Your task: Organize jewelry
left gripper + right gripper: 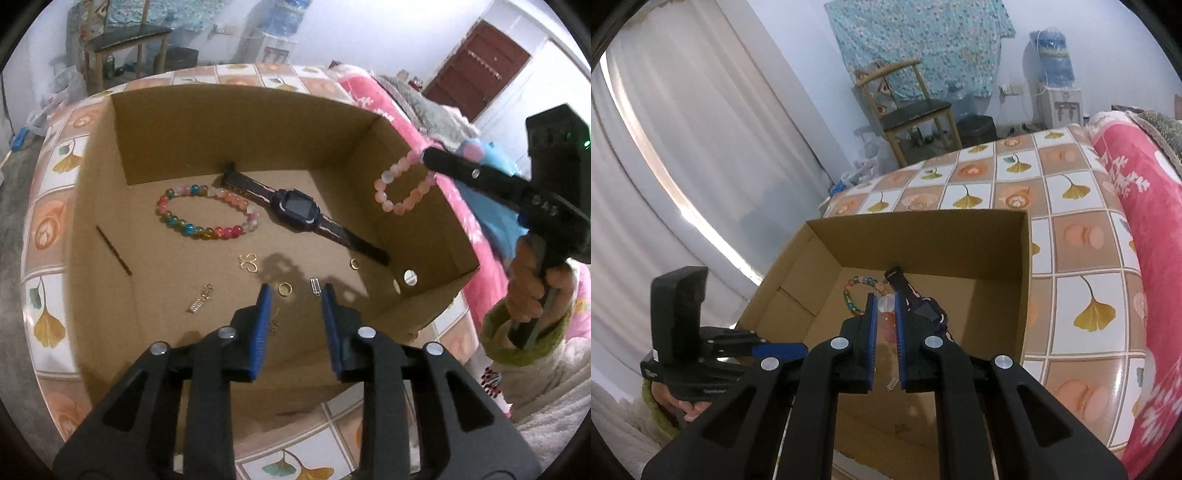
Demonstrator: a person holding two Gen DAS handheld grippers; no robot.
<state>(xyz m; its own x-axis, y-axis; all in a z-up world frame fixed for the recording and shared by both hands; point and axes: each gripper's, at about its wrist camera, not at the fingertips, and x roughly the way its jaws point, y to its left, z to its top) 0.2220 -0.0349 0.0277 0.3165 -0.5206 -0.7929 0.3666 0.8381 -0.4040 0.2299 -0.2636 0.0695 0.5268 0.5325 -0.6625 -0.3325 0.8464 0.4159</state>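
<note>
An open cardboard box point(221, 129) point(923, 240) holds a multi-coloured bead bracelet point(207, 218), a dark wristwatch point(295, 206) and small gold and silver pieces, among them a gold ring point(284, 289). My left gripper point(296, 291) hangs over the box's near part with its blue pads apart. A thin gold piece point(274, 321) lies by the left pad, and no pad presses on it. My right gripper point(424, 157) point(884, 299) is shut on a pink bead bracelet point(402, 184) point(886, 317), held above the box's right wall. In the right wrist view my left gripper point(803, 348) shows at the left.
The box sits on a table with a ginkgo-leaf tile cloth point(1071, 229). A pink blanket point(1145, 206) lies along the right. A wooden chair point(916, 110), a water dispenser point(1056, 74) and a white curtain point(683, 166) stand beyond the table.
</note>
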